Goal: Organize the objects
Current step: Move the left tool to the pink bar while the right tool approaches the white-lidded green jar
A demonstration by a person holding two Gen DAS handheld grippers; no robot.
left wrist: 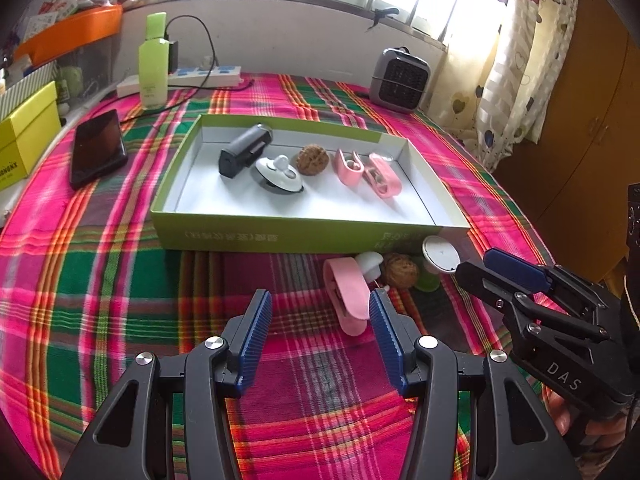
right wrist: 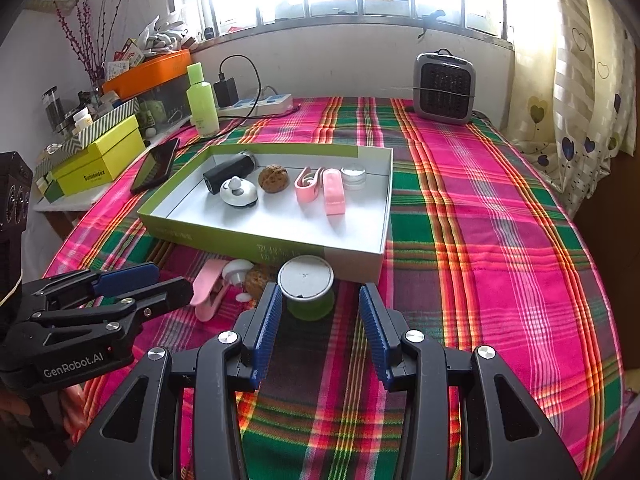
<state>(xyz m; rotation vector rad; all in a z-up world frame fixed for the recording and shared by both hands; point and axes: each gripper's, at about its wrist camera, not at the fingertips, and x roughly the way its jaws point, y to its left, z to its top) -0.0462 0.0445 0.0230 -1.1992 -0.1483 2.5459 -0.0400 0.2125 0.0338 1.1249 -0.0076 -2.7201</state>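
A: So, in your left wrist view, what have you got?

B: My left gripper (left wrist: 320,312) sits at the bottom centre, jaws partly open and holding nothing. The pink clip (left wrist: 347,298) lies on the plaid cloth (left wrist: 100,280) just inside my right-hand pad; I judge I'm lining up to close on it. Beside it, toward the right, sit a small white knob (left wrist: 370,264), a walnut (left wrist: 401,270) and a white-lidded green jar (left wrist: 439,261), all huddled against the near wall of the green box (left wrist: 280,236). Mid-frame, the box already has things in a row: black cylinder, white puck, walnut, two pink clips.

A: And the right wrist view?

B: My right gripper (right wrist: 318,308) is bottom centre, also partly open and empty. The jar (right wrist: 307,286) stands upright just ahead, roughly between my tips, untouched. My left gripper enters at lower left, aimed at the pink clip (right wrist: 208,292).

A: Why both at once?

B: I reckon each hand takes one loose piece, to lay beside its match in the box.
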